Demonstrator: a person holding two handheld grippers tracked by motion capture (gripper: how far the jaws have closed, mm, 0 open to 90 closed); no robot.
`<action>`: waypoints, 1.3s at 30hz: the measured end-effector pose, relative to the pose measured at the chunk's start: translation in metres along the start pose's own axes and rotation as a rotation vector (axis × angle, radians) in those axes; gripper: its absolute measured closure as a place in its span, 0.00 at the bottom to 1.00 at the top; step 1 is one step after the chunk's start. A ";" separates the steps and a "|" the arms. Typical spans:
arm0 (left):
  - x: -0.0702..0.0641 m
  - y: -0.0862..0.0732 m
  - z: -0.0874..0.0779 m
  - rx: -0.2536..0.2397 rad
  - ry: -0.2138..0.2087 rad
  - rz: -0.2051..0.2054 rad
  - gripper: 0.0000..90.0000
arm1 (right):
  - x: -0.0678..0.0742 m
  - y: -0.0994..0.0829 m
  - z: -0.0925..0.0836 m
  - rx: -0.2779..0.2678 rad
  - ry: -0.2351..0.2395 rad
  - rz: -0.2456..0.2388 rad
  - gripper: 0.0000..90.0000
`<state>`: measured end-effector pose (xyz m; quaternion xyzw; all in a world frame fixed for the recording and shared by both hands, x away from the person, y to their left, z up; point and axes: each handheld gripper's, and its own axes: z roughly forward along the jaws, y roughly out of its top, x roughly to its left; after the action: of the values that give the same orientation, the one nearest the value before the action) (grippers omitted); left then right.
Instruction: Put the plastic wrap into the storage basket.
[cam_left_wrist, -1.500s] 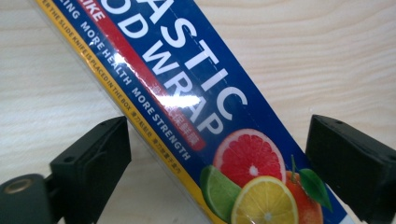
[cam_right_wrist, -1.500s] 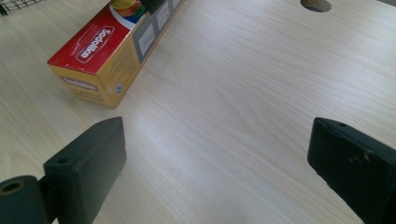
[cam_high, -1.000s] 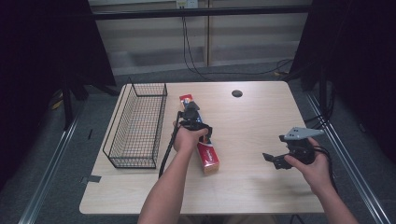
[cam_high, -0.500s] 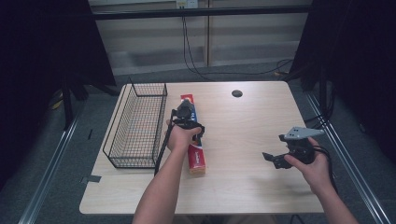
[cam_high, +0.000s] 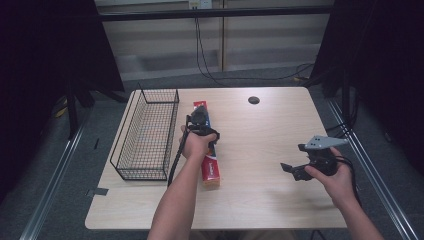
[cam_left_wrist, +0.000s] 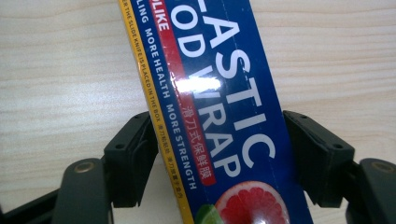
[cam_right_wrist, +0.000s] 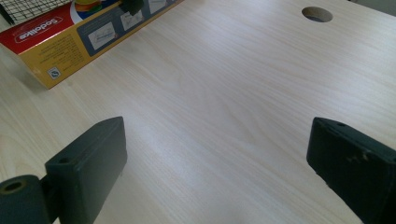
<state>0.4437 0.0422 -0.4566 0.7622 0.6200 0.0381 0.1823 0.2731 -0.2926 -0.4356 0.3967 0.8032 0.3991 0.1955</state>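
**At the surface's middle, a claw closes on the wrap box**

At the middle of the surface (cam_high: 260, 145), the box (cam_high: 207, 150) of plastic wrap lies flat, running from 12 to 6 o'clock, with the basket (cam_high: 147, 132) just beside it at 9 o'clock. The left claw (cam_left_wrist: 217, 154) straddles the box across its width; its jaws have just been closing with the box between them. The pads sit at or very near the box's long edges, though I cannot tell whether they press yet. The right claw (cam_right_wrist: 215, 163) stands open over bare wood at 4 o'clock, well apart from the box and holding nothing.

The likely trouble, as I judge it: the box lies skewed between the jaws, so a squeeze could twist it or let it slide out. The grip also looks to sit toward the far end, so a lift may tip the near end down. Thin card may buckle under a hard pinch.

In the high view, the hand covers the left claw and part of the box. In the left gripper view, the box's ends are cut off.
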 end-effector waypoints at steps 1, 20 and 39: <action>-0.001 0.000 -0.001 0.007 -0.001 -0.013 0.34 | 0.000 0.000 0.000 0.000 0.000 0.000 0.05; -0.001 -0.002 -0.033 0.138 -0.010 0.125 0.49 | -0.003 0.000 -0.002 -0.014 -0.004 0.014 0.05; 0.011 -0.002 -0.063 0.137 -0.020 0.156 0.49 | -0.002 0.001 -0.002 -0.012 -0.014 0.006 0.05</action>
<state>0.4263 0.0676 -0.4010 0.8193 0.5579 0.0020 0.1323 0.2737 -0.2948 -0.4333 0.4007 0.7981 0.4020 0.2023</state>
